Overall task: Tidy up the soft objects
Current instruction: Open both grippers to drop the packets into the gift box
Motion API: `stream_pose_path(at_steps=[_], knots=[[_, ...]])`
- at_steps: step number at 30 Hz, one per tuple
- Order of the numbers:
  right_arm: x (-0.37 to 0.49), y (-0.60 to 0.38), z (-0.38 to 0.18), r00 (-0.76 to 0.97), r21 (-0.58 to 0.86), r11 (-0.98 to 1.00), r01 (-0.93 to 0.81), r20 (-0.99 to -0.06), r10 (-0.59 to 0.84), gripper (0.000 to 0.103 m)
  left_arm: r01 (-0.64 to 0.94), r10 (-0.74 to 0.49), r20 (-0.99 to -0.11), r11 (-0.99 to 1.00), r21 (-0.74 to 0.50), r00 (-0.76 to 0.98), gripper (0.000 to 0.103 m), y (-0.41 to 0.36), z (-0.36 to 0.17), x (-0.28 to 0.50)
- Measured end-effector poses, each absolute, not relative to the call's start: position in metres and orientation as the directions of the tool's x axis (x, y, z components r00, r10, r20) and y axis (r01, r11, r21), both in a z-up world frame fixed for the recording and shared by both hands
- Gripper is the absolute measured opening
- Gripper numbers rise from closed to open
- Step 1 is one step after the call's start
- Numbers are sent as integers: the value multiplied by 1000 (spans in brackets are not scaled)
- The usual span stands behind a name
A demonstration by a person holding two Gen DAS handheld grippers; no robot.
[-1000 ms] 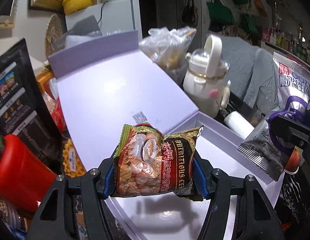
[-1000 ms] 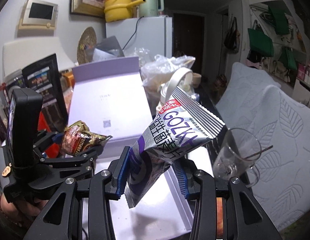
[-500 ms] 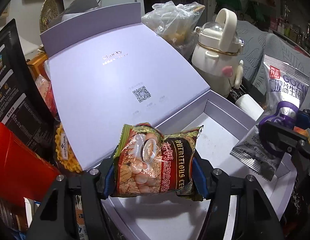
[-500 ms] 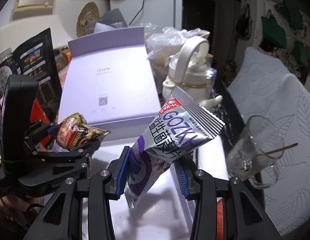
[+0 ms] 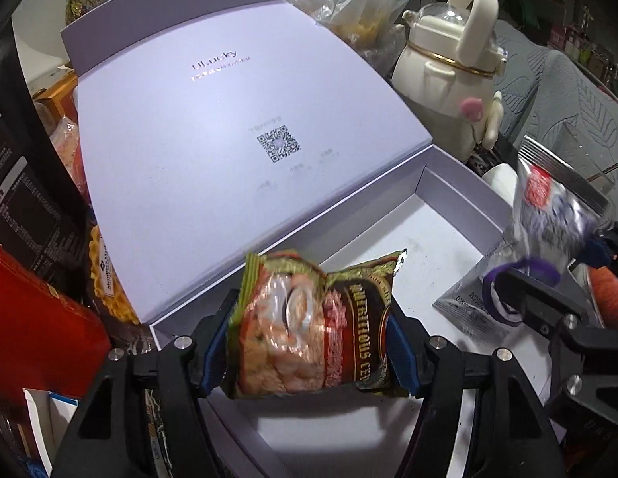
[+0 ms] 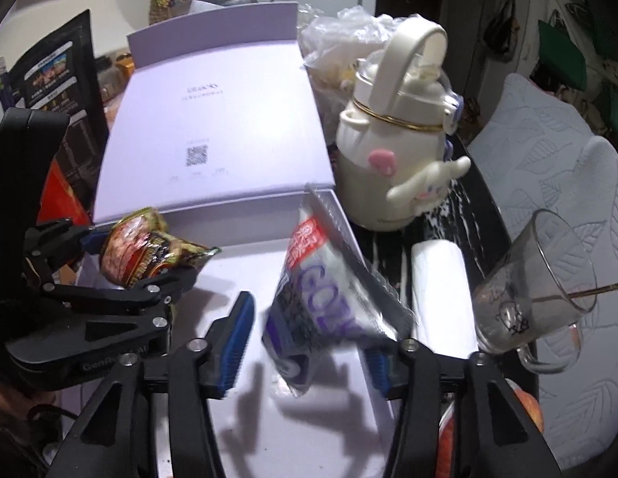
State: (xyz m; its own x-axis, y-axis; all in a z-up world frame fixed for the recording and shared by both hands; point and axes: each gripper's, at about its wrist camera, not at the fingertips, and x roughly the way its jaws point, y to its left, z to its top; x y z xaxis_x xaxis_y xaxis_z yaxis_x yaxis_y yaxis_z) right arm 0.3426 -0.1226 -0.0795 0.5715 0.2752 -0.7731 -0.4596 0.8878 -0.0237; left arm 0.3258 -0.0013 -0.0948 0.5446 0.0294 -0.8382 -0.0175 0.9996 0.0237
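My left gripper (image 5: 311,352) is shut on a red-brown cereal snack packet (image 5: 309,326) and holds it over the near left part of an open lavender box (image 5: 460,195). It also shows in the right wrist view (image 6: 145,255). My right gripper (image 6: 309,342) is open; a silver-purple snack bag (image 6: 321,298), blurred, sits loose between its blue pads (image 6: 235,342) above the box's white floor (image 6: 245,275). The same bag (image 5: 548,215) shows at the right of the left wrist view.
The box lid (image 5: 213,119) leans back behind the box. A cream kettle-shaped bottle (image 6: 396,151), a white roll (image 6: 440,286) and a glass mug (image 6: 532,298) stand right of the box. Black and red packets (image 5: 26,263) crowd the left. A plastic bag (image 5: 349,0) lies behind.
My right gripper has opened and the silver-purple bag is slipping down between its pads. Both grippers have moved lower and closer over the box. The left still grips its packet.
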Motion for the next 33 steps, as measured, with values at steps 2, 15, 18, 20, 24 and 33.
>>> stream_pose_path(at_steps=[2,15,18,20,24,33], knots=[[342,-125,-79,573,-29,894,-447,-776,262,67,-21,47,-838,999,43,544,72,-3,-95,326],[321,-142,-49,650,-126,916,-381,-741,168,67,-15,86,-769,995,98,633,74,-14,-48,297],[312,-145,-33,675,-132,919,-372,-718,170,67,-8,79,-746,995,98,661,74,-18,-30,287],[305,-147,-22,687,-129,923,-364,-706,172,67,-11,77,-732,995,95,677,74,-18,-17,281],[289,-150,1,718,-127,926,-355,-672,183,67,-14,69,-704,996,84,707,74,-15,8,267],[245,-156,57,788,-125,932,-341,-579,210,67,-12,53,-632,998,69,773,74,-11,63,230]])
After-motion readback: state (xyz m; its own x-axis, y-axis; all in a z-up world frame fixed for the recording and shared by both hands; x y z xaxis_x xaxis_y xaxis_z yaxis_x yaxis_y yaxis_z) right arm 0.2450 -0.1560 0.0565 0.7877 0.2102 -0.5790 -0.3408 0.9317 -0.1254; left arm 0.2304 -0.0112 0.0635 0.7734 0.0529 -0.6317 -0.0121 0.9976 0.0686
